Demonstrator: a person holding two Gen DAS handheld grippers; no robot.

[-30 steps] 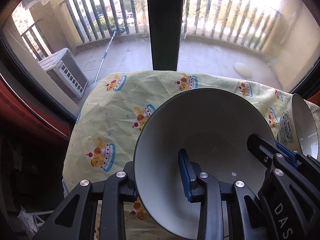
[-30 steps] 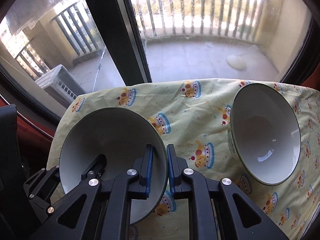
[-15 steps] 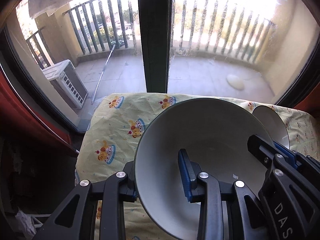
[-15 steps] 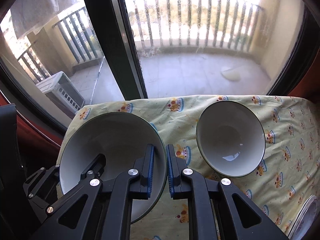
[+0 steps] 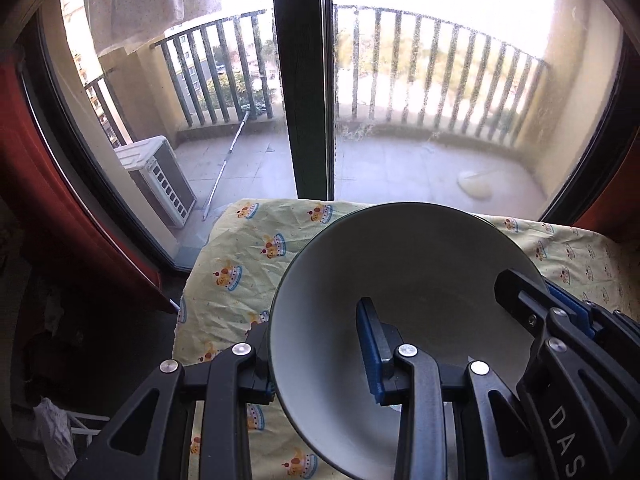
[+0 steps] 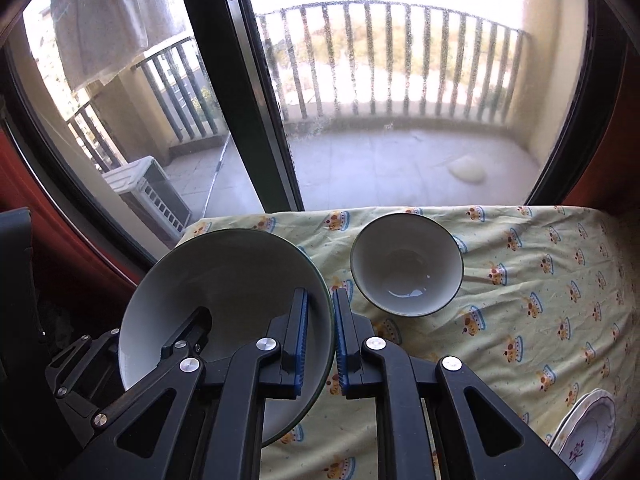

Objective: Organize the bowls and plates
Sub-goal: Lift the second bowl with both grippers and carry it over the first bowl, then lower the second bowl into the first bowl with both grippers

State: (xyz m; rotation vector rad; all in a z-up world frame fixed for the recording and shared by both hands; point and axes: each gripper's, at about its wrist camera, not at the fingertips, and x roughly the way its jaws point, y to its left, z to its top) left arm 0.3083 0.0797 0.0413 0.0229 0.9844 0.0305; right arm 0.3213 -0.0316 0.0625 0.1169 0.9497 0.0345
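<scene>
A large white bowl with a dark green rim (image 5: 404, 280) (image 6: 224, 280) is held above the table by both grippers. My left gripper (image 5: 316, 356) is shut on its left rim, one blue-padded finger (image 5: 370, 344) inside the bowl. My right gripper (image 6: 320, 332) is shut on its right rim; it also shows at the right of the left wrist view (image 5: 560, 312). A smaller white bowl with a dark rim (image 6: 406, 266) stands on the table to the right, apart from the held bowl.
The table carries a yellow cloth with cartoon prints (image 6: 540, 300) (image 5: 240, 264). A white plate with a floral mark (image 6: 588, 436) lies at the front right edge. A glass balcony door with a dark frame (image 6: 256, 120) stands just behind the table.
Both grippers have lifted and pulled back with the large bowl. The small bowl and the table now look farther away, and the plate at the right has come into view.
</scene>
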